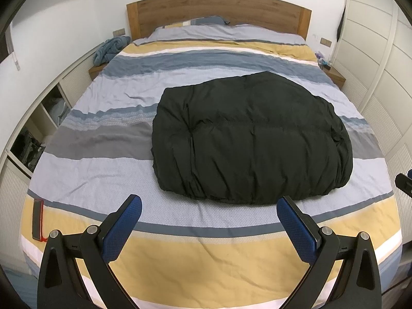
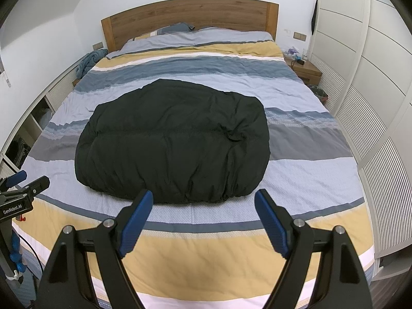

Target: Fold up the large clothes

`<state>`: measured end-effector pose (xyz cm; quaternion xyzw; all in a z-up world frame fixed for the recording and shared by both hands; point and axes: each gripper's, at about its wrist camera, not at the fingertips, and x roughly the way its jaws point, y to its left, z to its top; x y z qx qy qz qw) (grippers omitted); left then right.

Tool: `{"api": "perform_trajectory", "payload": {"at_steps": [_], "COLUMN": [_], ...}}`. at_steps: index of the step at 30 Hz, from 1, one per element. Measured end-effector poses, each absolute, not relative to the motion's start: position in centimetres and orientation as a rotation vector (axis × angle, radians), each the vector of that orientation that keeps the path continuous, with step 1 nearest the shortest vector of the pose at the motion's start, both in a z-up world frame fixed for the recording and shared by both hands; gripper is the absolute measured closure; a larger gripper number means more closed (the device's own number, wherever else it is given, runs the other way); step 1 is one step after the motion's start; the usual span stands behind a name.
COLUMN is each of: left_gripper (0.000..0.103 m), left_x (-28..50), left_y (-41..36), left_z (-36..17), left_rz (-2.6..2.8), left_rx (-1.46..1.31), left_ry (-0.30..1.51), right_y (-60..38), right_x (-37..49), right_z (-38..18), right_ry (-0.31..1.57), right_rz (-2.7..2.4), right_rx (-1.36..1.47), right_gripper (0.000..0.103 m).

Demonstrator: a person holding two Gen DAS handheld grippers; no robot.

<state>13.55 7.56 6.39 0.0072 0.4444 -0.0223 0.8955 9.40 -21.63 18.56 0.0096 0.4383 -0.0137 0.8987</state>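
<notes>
A large black puffy jacket (image 1: 252, 139) lies folded into a compact bundle on the striped bed cover (image 1: 108, 175); it also shows in the right wrist view (image 2: 175, 141). My left gripper (image 1: 209, 202) is open and empty, hovering above the bed just short of the bundle's near edge. My right gripper (image 2: 204, 195) is open and empty, also just short of the near edge. The left gripper (image 2: 25, 180) shows at the left edge of the right wrist view, and the right gripper's tip (image 1: 404, 182) shows at the right edge of the left wrist view.
A wooden headboard (image 1: 219, 7) and pillows stand at the far end. A phone in a red case (image 1: 38, 217) lies on the bed's near left. A blue cloth (image 1: 109, 47) sits on the left nightstand. White wardrobes (image 2: 373, 90) line the right side, shelves line the left.
</notes>
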Motion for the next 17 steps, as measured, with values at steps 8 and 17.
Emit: {"api": "perform_trajectory", "payload": {"at_steps": [8, 17], "left_gripper": [0.000, 0.000], "left_x": [13.50, 13.69], "left_y": [7.53, 7.45], "left_z": [6.13, 5.99], "left_rz": [-0.040, -0.045], "left_rx": [0.023, 0.030], "left_ry": [0.922, 0.927], "right_y": [-21.68, -21.76], "right_x": [9.43, 9.47], "right_z": [18.56, 18.10], "right_ry": [0.909, 0.914], "right_rz": [-0.028, -0.026], "right_rx": [0.019, 0.017], "right_gripper": [0.022, 0.022]}}
